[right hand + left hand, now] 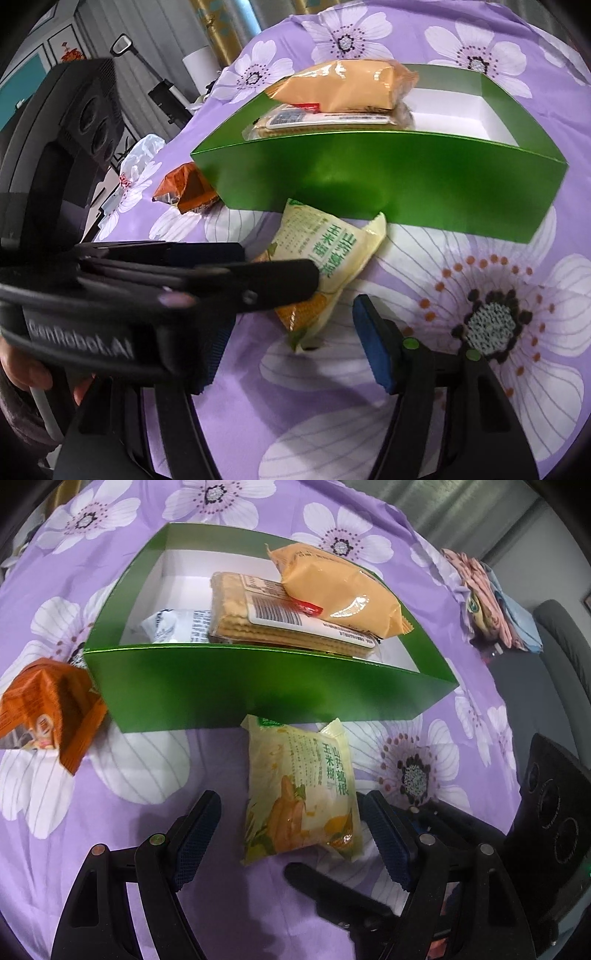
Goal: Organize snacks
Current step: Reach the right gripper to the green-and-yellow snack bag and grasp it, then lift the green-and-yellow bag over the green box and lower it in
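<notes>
1. Lying at the far left of the green box point(258, 686), an orange-brown snack packet point(48, 709) rests on the purple flowered cloth point(147, 823), just beside the box's left corner.
2. Inside the green box, toward its left end, a white packet point(177, 626) lies on the white floor, partly under a clear-wrapped stack of crackers point(266, 609).
3. On top of the crackers, leaning over the box's far rim, sits a yellow-orange pouch point(343, 590).
4. In front of the box, its top edge touching the near wall, a pale yellow packet point(299, 794) with green print lies flat on the cloth.
5. The left gripper point(291, 834) stands with its jaws spread wide on either side of that packet's near end; its pads do not press on it.
6. The right gripper point(291, 343) hovers over the same packet from the box's right side, jaws apart and nothing clamped; its left finger is largely hidden behind the left gripper's body.
7. Well to the right of the box, folded fabrics point(495, 602) lie at the cloth's edge.
</notes>
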A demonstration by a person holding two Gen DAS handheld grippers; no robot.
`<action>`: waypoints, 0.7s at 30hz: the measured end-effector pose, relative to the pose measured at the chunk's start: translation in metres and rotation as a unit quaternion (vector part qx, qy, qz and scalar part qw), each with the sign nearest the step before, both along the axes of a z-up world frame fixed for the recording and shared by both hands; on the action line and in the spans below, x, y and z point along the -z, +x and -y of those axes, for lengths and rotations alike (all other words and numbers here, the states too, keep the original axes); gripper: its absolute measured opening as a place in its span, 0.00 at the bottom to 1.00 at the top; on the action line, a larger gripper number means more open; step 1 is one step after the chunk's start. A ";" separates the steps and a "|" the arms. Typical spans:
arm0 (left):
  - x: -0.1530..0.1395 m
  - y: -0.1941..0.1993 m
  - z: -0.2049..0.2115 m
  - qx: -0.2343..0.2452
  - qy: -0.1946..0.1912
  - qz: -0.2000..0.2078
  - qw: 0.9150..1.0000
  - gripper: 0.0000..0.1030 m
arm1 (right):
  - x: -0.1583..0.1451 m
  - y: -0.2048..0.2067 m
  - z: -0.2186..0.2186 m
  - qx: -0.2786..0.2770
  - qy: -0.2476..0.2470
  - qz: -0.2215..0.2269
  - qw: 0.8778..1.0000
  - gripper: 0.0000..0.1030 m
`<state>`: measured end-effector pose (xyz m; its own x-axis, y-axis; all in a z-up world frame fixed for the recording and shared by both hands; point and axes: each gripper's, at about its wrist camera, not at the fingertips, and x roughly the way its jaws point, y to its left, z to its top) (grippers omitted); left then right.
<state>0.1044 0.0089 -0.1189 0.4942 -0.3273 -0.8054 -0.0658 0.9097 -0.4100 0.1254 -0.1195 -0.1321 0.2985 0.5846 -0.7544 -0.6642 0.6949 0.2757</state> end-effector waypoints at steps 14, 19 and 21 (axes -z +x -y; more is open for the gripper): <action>-0.003 0.002 0.013 0.036 0.027 0.018 0.999 0.46 | 0.003 0.005 -0.001 -0.005 -0.016 0.014 1.000 0.25; -0.008 -0.002 0.015 0.039 0.020 0.023 0.999 0.43 | 0.001 0.003 0.000 -0.003 -0.016 0.017 1.000 0.20; -0.012 -0.005 0.017 0.043 0.025 0.028 0.998 0.43 | -0.002 0.000 0.002 -0.004 -0.010 0.017 1.000 0.16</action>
